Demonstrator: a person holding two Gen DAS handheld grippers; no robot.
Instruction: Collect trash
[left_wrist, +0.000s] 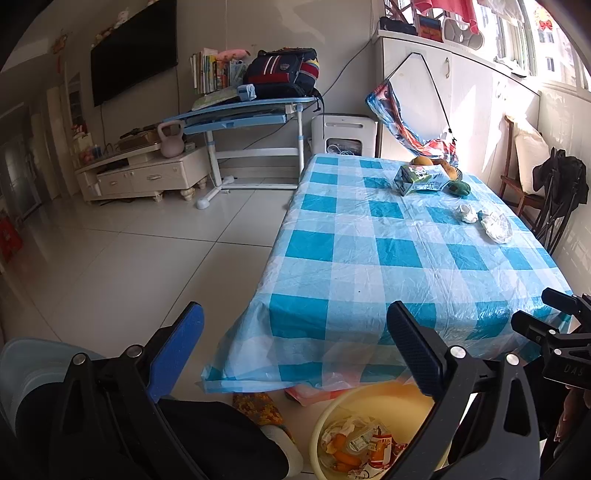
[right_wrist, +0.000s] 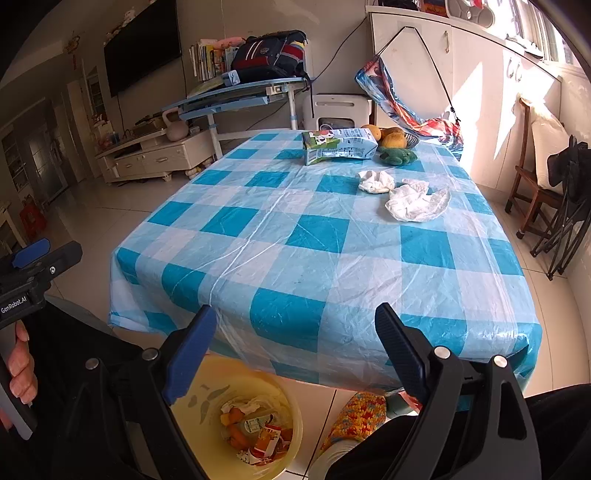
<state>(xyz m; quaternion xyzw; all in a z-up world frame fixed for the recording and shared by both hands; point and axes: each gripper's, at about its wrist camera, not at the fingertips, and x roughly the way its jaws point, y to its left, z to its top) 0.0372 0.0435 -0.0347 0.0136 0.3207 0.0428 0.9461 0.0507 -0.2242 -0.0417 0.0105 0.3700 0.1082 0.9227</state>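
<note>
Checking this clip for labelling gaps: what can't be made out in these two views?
- Yellow bin: near rim hidden by gripper frames and cut by the bottom edge, both views.
- Bin contents: too jumbled to identify fully.
- Milk carton: print too small, both views.
- Fruit bowl: mostly hidden behind the carton, left wrist view.

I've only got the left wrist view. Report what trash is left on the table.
Observer: Past the milk carton, two tissues: a tight wad and, nearer you, a wider sheet spread open.
Operator: Report my right gripper.
Observer: Right gripper open, empty, over the table's near edge.
Operator: Check my left grip.
Observer: A hand wraps the left gripper's handle, fingers curled.
</note>
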